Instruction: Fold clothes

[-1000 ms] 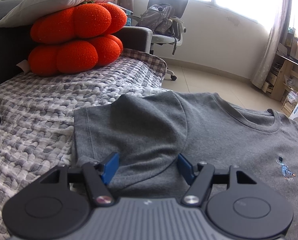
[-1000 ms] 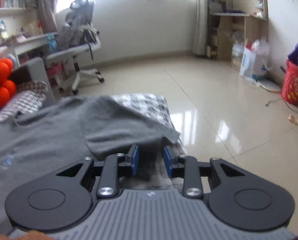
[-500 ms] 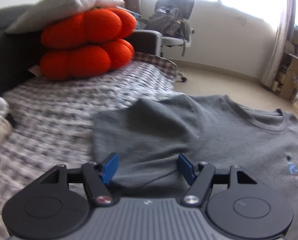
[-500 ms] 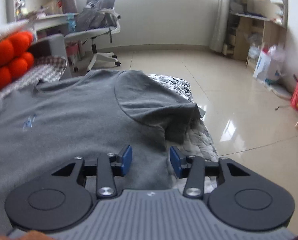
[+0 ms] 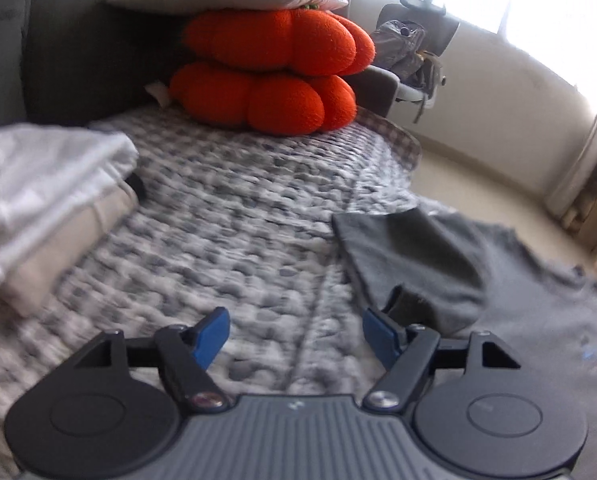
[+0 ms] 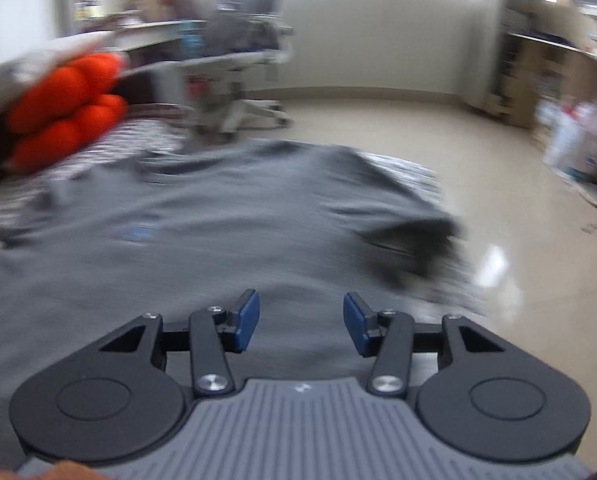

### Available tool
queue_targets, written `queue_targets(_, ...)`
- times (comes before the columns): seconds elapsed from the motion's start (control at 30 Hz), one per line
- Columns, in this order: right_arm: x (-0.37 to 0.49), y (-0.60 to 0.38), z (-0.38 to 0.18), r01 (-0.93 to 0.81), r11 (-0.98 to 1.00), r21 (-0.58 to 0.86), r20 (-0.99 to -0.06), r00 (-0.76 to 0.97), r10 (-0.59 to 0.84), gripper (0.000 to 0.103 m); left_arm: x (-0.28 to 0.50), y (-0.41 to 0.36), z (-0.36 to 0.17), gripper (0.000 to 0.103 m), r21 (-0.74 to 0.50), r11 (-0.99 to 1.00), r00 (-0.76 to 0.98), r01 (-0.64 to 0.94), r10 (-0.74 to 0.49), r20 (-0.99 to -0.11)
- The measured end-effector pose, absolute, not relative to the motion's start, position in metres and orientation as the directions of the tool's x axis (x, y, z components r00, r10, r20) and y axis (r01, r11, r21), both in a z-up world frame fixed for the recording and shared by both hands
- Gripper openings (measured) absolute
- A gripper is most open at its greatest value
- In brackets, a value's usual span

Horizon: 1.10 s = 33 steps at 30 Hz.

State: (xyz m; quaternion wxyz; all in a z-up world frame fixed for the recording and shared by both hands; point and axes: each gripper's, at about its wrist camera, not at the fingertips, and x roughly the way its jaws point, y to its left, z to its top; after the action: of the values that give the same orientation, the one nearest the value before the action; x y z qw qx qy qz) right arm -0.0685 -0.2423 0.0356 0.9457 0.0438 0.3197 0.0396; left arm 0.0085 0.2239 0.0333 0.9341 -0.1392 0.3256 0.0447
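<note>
a bright room with a tiled floor; a knit blanket covered the sofa.
the grey shirt lay flat on the blanket near orange cushions and folded whites. left gripper and right gripper both hovered wide apart, holding nothing.

1. Glowing with daylight through a wide window; washing out the pale wall beneath.
2. Gleaming across a glossy beige tiled floor.
3. Standing by the window as an office chair; lining the right side with wooden shelves.
</note>
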Motion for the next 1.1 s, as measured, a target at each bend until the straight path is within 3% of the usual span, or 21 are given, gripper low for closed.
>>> queue_targets(0.1, -0.06, -0.212, 0.043, -0.142, 0.974, 0.175, -0.585, 0.78, 0.219, 0.051, 0.019, 0.227, 0.033, 0.077, -0.343, 0.925, 0.772, -0.164, -0.096, -0.629)
queue_targets(0.23, -0.053, -0.193, 0.044, -0.173, 0.967, 0.19, -0.568, 0.784, 0.251, 0.052, 0.034, 0.226, 0.025, 0.08, -0.466, 0.87, 0.741, -0.16, -0.207, -0.639)
queue_targets(0.67, -0.057, -0.198, 0.034, -0.16, 0.954, 0.252, -0.544, 0.792, 0.277, 0.052, 0.039, 0.183, 0.04, 0.07, -0.399, 0.91, 0.793, -0.116, -0.157, -0.588)
queue_targets(0.9, -0.068, -0.206, 0.011, -0.166, 0.952, 0.259, -0.573, 0.767, 0.289, 0.052, 0.04, 0.166, 0.02, 0.04, -0.33, 0.937, 0.748, -0.111, -0.141, -0.649)
queue_targets(1.1, -0.077, -0.22, 0.004, -0.179, 0.941, 0.289, -0.541, 0.78, 0.315, 0.052, 0.044, 0.179, 0.018, 0.014, -0.434, 0.89, 0.752, -0.139, -0.19, -0.631)
